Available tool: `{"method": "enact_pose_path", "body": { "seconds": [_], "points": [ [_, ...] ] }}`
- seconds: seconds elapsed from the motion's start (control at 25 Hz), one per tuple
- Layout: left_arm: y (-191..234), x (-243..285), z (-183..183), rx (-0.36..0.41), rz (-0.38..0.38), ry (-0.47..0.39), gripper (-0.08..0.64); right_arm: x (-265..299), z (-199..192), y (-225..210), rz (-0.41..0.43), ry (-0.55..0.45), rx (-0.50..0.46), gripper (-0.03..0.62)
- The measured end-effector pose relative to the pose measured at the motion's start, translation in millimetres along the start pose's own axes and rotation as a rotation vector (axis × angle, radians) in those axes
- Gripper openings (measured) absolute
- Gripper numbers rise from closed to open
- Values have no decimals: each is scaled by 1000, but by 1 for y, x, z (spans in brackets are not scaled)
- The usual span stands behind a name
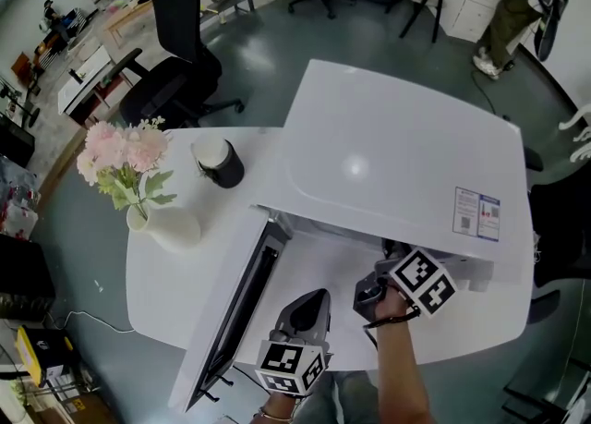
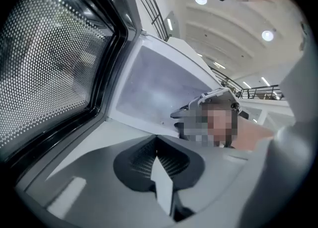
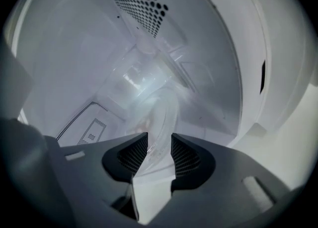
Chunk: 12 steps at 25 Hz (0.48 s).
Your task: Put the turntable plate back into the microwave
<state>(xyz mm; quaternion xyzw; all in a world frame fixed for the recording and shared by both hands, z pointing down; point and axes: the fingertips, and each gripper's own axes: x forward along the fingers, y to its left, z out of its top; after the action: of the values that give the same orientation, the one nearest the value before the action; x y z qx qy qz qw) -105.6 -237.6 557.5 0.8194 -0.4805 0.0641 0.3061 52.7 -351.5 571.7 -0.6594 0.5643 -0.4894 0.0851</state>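
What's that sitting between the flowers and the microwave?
A small black cup with a pale top, standing on the table between the flowers and the microwave; the head view shows it.

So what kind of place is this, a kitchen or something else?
Probably an open office or lab rather than a kitchen: rolling office chairs on a grey floor, work desks at the upper left, and the microwave sitting on a white table.

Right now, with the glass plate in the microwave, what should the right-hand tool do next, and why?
Probably draw the right gripper straight back out of the microwave. Its jaws stand apart, not pressing the glass turntable plate, which lies inside the cavity, so it seems released.
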Motion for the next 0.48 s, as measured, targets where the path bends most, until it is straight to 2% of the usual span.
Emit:
{"method": "enact_pose_path", "body": {
  "seconds": [0.48],
  "points": [
    [-3,-5,5,1,6,-16,0,-5,-3,0,-16,4,-78,127]
  ]
}}
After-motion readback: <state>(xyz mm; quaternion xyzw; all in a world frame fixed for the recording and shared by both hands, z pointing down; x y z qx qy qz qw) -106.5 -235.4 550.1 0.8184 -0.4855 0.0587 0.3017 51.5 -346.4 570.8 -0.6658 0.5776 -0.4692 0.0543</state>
